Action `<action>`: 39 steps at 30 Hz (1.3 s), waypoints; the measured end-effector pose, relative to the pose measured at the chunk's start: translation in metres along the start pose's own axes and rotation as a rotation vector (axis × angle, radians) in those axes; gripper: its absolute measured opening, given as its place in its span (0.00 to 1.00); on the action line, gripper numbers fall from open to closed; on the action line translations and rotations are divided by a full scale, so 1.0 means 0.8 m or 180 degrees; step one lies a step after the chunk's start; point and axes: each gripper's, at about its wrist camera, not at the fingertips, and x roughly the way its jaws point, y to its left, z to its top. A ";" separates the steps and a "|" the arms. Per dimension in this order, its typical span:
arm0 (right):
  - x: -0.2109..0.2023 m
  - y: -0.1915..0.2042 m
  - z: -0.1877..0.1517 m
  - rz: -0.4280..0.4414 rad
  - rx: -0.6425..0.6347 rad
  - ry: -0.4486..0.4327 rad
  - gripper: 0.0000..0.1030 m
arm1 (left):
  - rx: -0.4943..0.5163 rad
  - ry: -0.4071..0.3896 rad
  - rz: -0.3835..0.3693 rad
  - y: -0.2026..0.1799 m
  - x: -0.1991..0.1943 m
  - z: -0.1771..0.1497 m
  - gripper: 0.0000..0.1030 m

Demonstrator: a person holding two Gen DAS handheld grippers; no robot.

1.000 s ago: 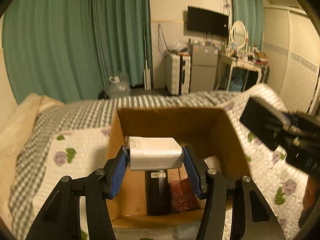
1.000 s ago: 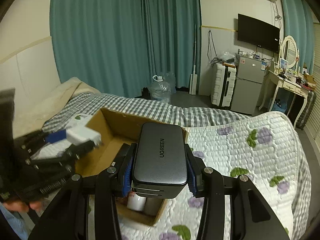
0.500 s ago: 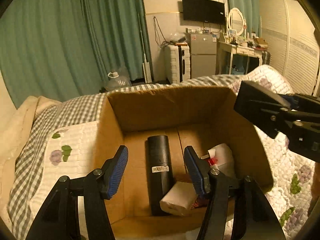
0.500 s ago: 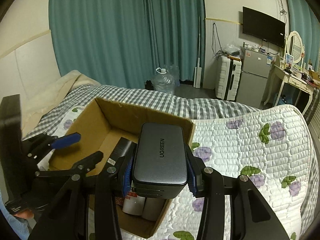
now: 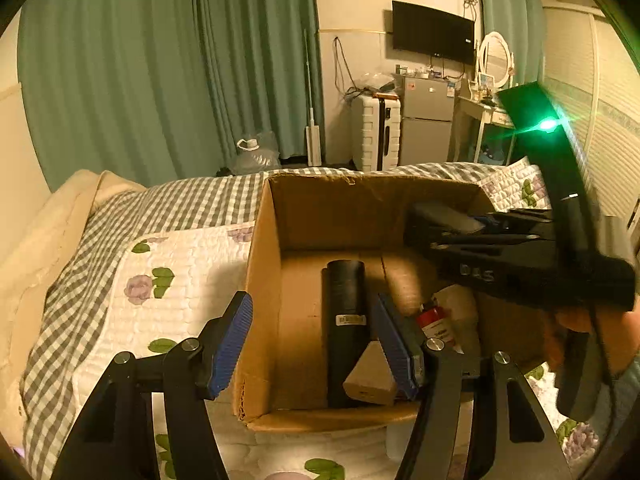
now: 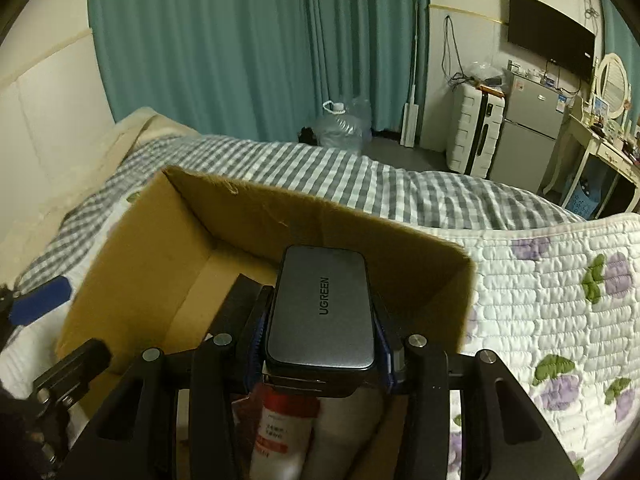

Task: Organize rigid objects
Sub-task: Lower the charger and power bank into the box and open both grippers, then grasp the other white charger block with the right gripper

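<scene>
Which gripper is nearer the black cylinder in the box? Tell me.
Left. The left gripper hangs open with the black cylinder seen between its fingers. The right gripper, shut on the UGREEN device, is higher, over the cardboard box's right side.

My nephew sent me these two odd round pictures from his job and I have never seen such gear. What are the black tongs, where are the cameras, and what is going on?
No robot: a person holds a two-finger tool in each hand, each with a wide-angle camera looking along its fingers. In the left tool's picture, the left gripper is open and empty above a cardboard box on a quilted bed; inside lie a black cylinder, a small white block and a red-capped bottle. In the right tool's picture, the right gripper clamps a grey UGREEN device over the box.
</scene>
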 end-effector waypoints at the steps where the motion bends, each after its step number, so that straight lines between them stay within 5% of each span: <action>1: -0.005 0.000 0.000 0.0007 -0.0005 -0.0069 0.52 | -0.0010 0.0004 -0.0023 0.000 0.000 0.000 0.63; 3: -0.022 -0.002 -0.001 0.0016 0.0020 -0.0196 0.68 | -0.0013 -0.0001 -0.0052 -0.002 -0.004 -0.001 0.63; 6: -0.051 -0.006 -0.006 0.0004 0.0064 -0.0280 0.69 | -0.0013 -0.0034 -0.0039 -0.005 -0.019 -0.001 0.63; 10: -0.113 -0.010 -0.034 -0.0212 0.0028 -0.0412 0.83 | -0.0048 -0.0084 -0.0038 -0.006 -0.051 -0.010 0.63; 18: -0.181 -0.014 -0.125 -0.0490 0.0137 -0.0333 0.87 | -0.0211 0.0089 0.0021 0.003 -0.088 -0.066 0.66; 29: -0.083 0.037 -0.205 -0.0276 0.0086 0.0417 0.86 | -0.0052 0.0525 0.0205 -0.013 -0.047 -0.145 0.66; 39: -0.033 0.048 -0.218 -0.0333 0.0123 0.0607 0.53 | -0.0163 0.0600 0.0145 -0.002 -0.036 -0.152 0.66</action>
